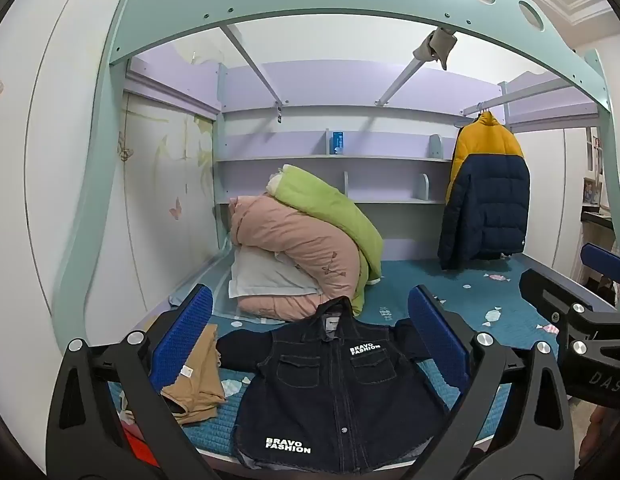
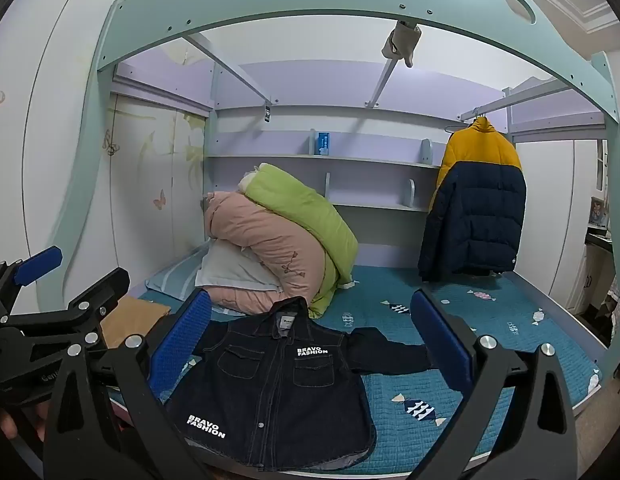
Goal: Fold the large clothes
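The jacket [image 1: 330, 392] lies flat on the bed [image 1: 510, 312], front side up, buttoned, collar at 12 o'clock and hem at 6 o'clock, near the front edge of the mattress. It is dark denim with white "BRAVO FASHION" print on one chest pocket and near the hem. Both sleeves are spread out to the sides; in the right wrist view the sleeve at 3 o'clock reaches behind a blue finger of your gripper.

Your left gripper [image 1: 310, 340] hangs above the jacket with its jaws wide, and it holds nothing. Your right gripper [image 2: 310, 344] is also above the jacket, jaws wide, nothing between them. Neither one touches the cloth, as far as I can see. The two grippers are side by side, each one visible at the edge of the other's view.

At 9 o'clock from the jacket, just beside its sleeve, lies a folded tan garment [image 1: 194, 376]. At 11 o'clock, farther back, is a pile of quilts [image 1: 302, 248], pink and green, over a white pillow [image 1: 266, 276]. At 2 o'clock a yellow and navy coat [image 1: 486, 192] hangs from a rail. Behind the quilts are shelves [image 1: 330, 160] with a small blue box [image 1: 337, 142].
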`<state>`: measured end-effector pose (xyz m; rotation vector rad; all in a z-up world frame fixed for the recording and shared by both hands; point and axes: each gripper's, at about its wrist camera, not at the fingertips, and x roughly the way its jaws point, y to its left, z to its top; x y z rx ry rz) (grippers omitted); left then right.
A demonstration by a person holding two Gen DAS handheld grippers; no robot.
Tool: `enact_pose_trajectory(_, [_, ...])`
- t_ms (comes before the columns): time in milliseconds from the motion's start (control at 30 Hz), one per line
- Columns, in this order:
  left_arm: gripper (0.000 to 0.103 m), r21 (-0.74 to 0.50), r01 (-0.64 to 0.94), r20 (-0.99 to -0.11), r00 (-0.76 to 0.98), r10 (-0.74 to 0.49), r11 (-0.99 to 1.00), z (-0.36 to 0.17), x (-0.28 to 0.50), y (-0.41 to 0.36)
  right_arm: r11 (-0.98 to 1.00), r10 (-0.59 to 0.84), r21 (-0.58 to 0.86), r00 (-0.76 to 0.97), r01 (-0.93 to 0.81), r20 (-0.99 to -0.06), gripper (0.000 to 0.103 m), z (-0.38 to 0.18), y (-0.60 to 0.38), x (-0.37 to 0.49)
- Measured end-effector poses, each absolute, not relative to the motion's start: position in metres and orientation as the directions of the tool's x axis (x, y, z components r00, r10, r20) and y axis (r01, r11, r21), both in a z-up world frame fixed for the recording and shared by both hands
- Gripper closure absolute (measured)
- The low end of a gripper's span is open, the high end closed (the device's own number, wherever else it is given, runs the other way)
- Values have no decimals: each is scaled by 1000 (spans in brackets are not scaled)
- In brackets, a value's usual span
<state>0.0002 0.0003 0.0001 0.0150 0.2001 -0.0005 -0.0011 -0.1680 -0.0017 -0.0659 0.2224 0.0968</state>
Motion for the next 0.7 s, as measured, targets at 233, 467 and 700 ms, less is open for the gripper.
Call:
enact_pose_trajectory(233, [5,29,4,-194,981,2,1000,-2,0,-2,994,85,-54,969,-100,-230,7,-1,-168,0])
enact_pose_trajectory(467, [5,30,7,-192,981,-1,1000,-3,-4,-6,994,88,-49,970,-101,-225,7,1,-166,-2])
enact_pose_trajectory(700, [5,29,8,-192,981,-2,1000,-2,-4,-4,994,89,-47,970,-102,-225,7,1,-167,-2])
